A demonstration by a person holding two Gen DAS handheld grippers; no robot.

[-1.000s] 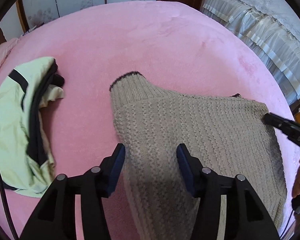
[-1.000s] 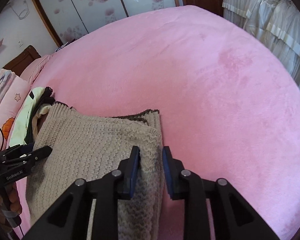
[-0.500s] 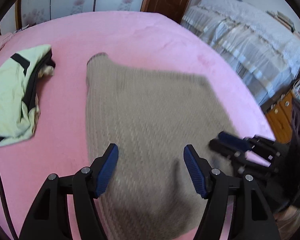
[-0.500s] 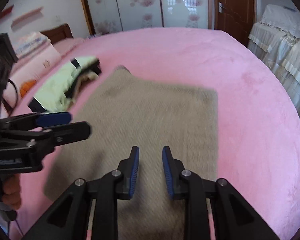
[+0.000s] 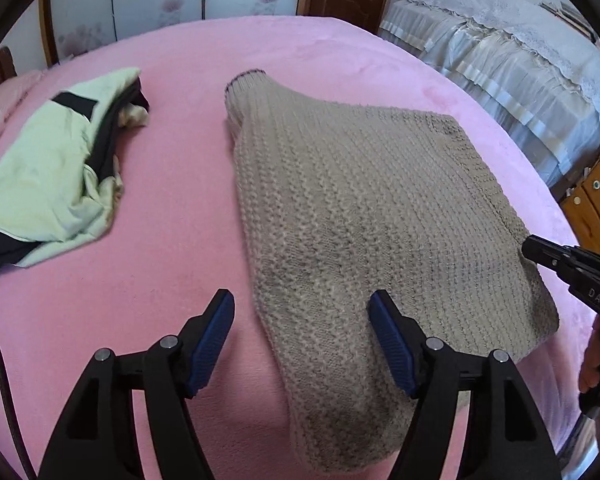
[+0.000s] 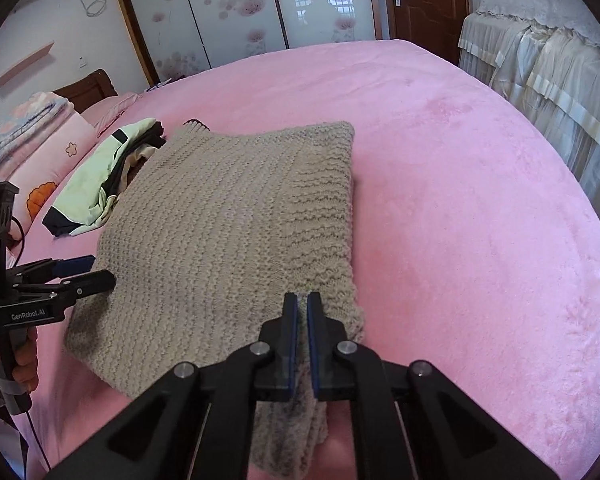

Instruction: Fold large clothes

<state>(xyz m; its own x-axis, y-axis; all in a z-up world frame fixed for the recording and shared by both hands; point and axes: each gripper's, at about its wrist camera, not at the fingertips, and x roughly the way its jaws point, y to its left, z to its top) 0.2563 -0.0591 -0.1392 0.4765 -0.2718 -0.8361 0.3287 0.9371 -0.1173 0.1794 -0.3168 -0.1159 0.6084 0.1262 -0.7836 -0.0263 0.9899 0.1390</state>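
Note:
A beige knit sweater (image 5: 360,208) lies folded flat on the pink bed, its dark-trimmed cuff pointing to the far side. It also shows in the right wrist view (image 6: 236,240). My left gripper (image 5: 302,344) is open, its jaws astride the sweater's near left edge and above it. My right gripper (image 6: 302,312) is shut on the sweater's near right edge, with knit fabric pinched between the pads. The right gripper also shows in the left wrist view (image 5: 540,250), at the sweater's right edge. The left gripper shows in the right wrist view (image 6: 88,270), at the sweater's left edge.
A crumpled light-green and black garment (image 5: 56,176) lies left of the sweater, also in the right wrist view (image 6: 104,176). The pink blanket (image 6: 460,200) covers the bed. Pillows (image 6: 40,136) sit at far left. A second bed with white covers (image 5: 500,64) stands right.
Both grippers pulled back toward me and the views lifted. The sweater now lies wider and flatter. My right gripper closed from a narrow gap onto the near right edge. My left stayed open.

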